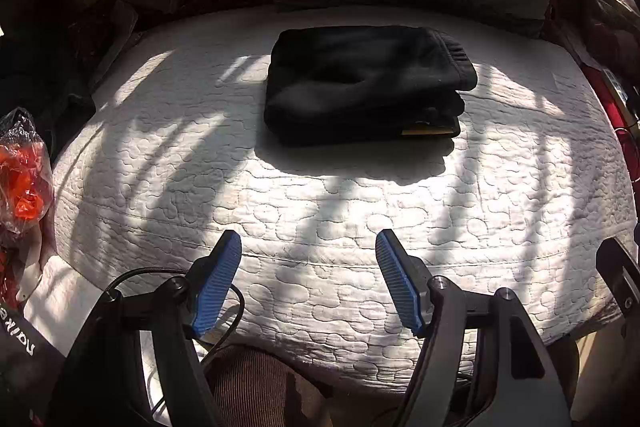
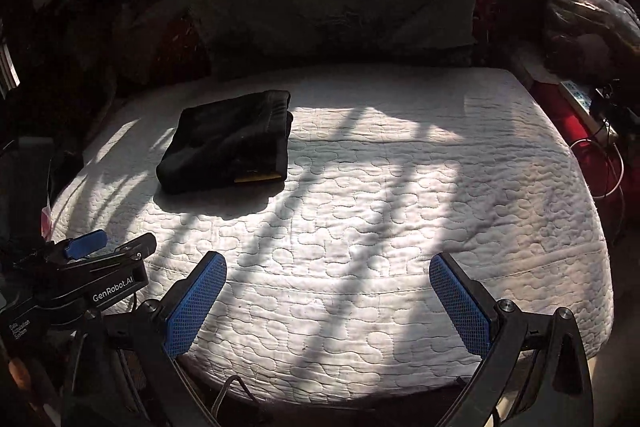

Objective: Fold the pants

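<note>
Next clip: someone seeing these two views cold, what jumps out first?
The black pants, folded into a compact stack, sit alone on the white quilted mattress, dark against sunlit fabric striped with shadows. In the foreground, the left claw and right claw hover open and empty over the near edge, blue pads well apart from the pants. An orange plastic bag glows at the left view's left edge.

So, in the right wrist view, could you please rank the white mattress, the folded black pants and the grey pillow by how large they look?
1. White mattress, by far the largest.
2. Grey pillow.
3. Folded black pants, smallest, although nearer the camera than the pillow.
</note>
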Motion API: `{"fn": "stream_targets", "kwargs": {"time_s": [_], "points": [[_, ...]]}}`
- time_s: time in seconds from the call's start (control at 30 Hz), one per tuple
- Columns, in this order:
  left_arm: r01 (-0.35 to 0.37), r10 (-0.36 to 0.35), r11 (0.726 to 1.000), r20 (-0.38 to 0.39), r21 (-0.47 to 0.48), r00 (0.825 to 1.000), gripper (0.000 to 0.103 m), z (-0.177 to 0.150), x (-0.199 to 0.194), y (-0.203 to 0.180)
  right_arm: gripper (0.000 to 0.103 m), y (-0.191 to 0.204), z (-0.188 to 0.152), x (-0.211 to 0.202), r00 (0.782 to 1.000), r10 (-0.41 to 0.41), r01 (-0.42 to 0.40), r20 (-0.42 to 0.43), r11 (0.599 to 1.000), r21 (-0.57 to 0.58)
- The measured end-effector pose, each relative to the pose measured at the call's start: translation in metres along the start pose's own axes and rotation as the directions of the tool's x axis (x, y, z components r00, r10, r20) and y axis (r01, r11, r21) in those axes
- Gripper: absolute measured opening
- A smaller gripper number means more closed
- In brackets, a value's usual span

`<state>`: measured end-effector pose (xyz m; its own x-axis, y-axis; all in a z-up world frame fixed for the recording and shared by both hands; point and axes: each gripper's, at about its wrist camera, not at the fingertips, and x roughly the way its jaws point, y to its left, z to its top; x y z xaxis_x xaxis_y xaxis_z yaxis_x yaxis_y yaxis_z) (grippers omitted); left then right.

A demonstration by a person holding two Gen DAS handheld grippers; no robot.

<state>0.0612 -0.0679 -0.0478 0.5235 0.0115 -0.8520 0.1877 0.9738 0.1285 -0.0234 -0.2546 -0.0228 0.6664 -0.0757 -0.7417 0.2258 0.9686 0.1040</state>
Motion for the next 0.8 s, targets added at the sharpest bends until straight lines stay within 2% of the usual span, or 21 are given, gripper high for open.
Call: {"fn": "stream_targets", "kwargs": {"time_s": [0.57,0.7,0.8], "points": [[0.030,-0.030,1.000,0.025,-0.001,0.999,0.069,0.003,-0.012,-0.005,0.102,-0.009,-0.002,0.001,1.000,-0.006,0.006,-0.006,0.999,0.034],[0.048,-0.046,0.999,0.063,-0.025,0.997,0.069,0.007,-0.020,-0.002,0.102,-0.010,-0.002,0.002,1.000,-0.003,0.004,-0.010,0.999,0.040],[0.032,-0.030,0.999,0.093,-0.020,0.995,0.069,0.011,-0.026,-0.003,0.102,-0.009,-0.001,0.002,1.000,-0.005,0.006,-0.009,0.999,0.041]]}}
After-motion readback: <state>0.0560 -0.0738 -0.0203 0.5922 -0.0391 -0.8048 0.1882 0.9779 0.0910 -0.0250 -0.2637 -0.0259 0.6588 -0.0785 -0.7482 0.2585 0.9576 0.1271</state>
